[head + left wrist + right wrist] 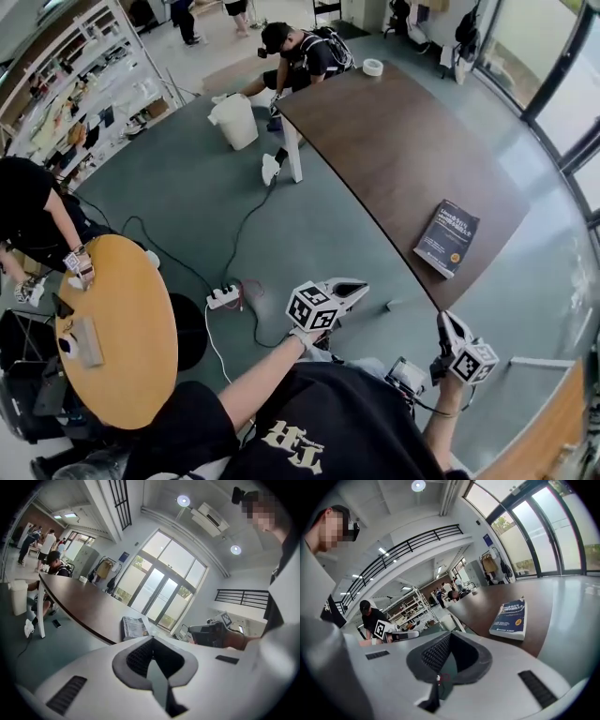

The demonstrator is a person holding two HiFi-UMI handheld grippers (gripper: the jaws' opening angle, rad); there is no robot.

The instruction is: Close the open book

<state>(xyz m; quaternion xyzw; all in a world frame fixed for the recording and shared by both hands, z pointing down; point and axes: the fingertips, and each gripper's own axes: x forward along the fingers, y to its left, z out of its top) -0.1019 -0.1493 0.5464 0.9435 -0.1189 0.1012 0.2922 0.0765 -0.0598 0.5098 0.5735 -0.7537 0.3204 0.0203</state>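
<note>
A dark blue book (447,237) lies shut, cover up, near the front edge of the long brown table (394,141). It shows too in the left gripper view, book (135,627), and in the right gripper view, book (510,619). My left gripper (363,285) hovers over the floor in front of the table, jaws shut on nothing, and points toward the book. My right gripper (443,320) is held near my body, below the table's edge, its jaws together and empty. Both are well short of the book. From its own camera each gripper looks the same: left gripper (152,638), right gripper (449,633).
A round wooden table (122,328) stands at the left with a person (33,216) seated by it. A power strip (223,297) and cables lie on the floor. A white bin (236,120) and a crouching person (302,54) are at the table's far end, where a tape roll (372,67) rests.
</note>
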